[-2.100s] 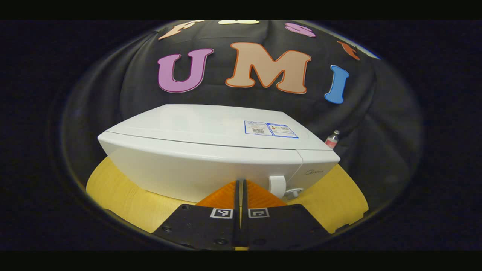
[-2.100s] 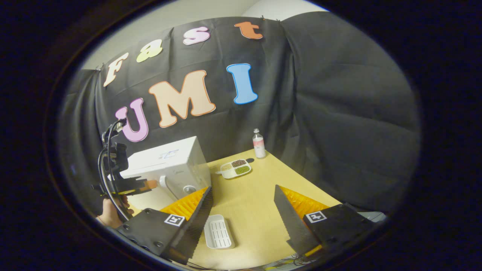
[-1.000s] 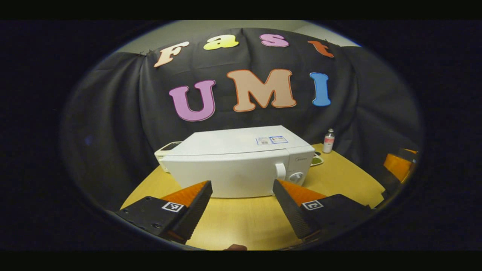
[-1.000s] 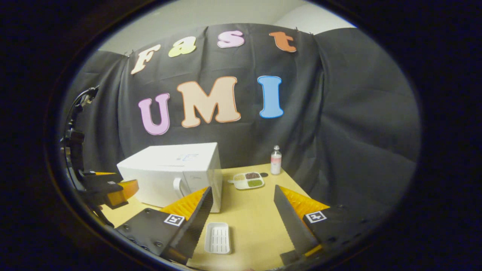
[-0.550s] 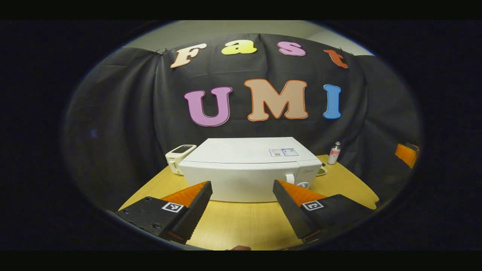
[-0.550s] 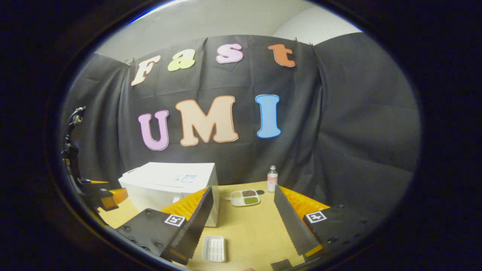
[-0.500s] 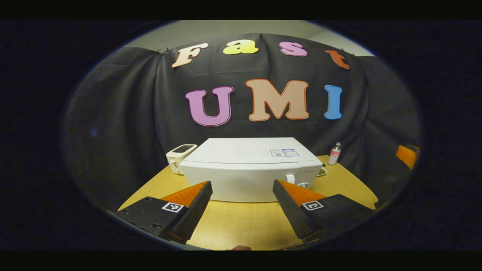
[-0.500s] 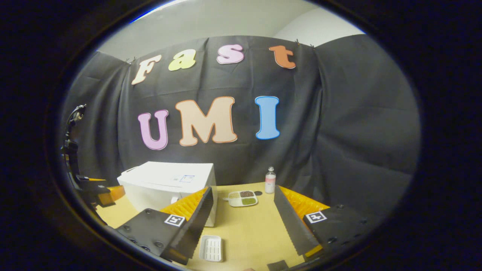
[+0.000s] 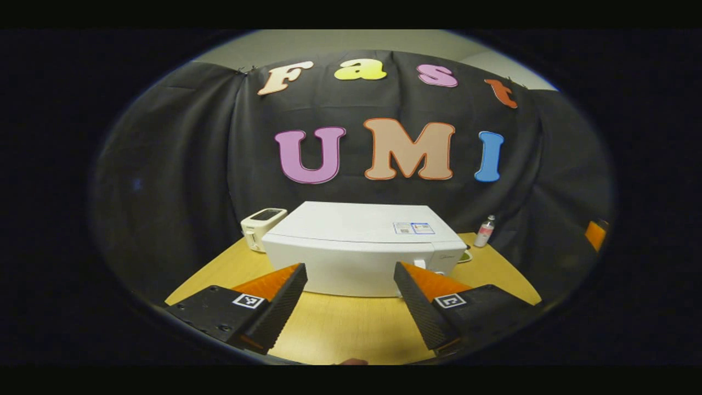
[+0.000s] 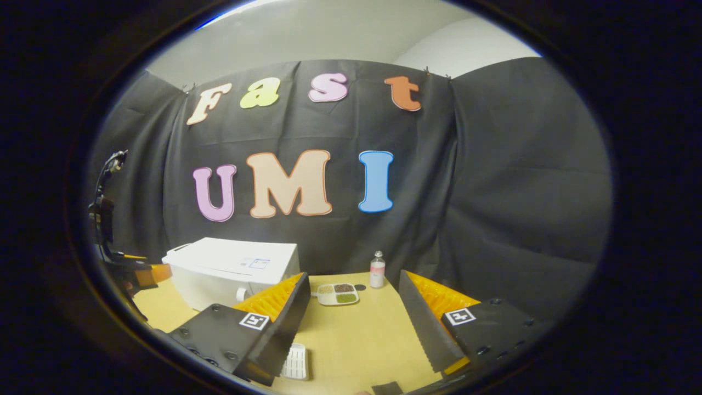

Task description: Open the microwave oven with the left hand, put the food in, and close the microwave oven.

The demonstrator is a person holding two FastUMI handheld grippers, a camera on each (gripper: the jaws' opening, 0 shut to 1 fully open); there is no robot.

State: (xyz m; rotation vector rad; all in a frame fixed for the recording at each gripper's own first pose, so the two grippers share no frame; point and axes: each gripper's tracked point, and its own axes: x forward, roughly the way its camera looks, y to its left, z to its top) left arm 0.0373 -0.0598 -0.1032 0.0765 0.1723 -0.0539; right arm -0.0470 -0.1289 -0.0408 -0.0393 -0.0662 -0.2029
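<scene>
One white microwave oven (image 9: 362, 249) sits door-closed mid-table (image 9: 340, 329), with one toaster (image 9: 262, 226) to its left and one bottle (image 10: 377, 271) beside one three-section food tray (image 10: 337, 294). One empty white tray (image 10: 296, 362) lies near the right gripper (image 10: 351, 312). That gripper and the left gripper (image 9: 348, 302) both gape, holding nothing.

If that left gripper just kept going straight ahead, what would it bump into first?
Most likely the closed white microwave: its front face sits straight ahead of the open left gripper, with bare table before it.
</scene>
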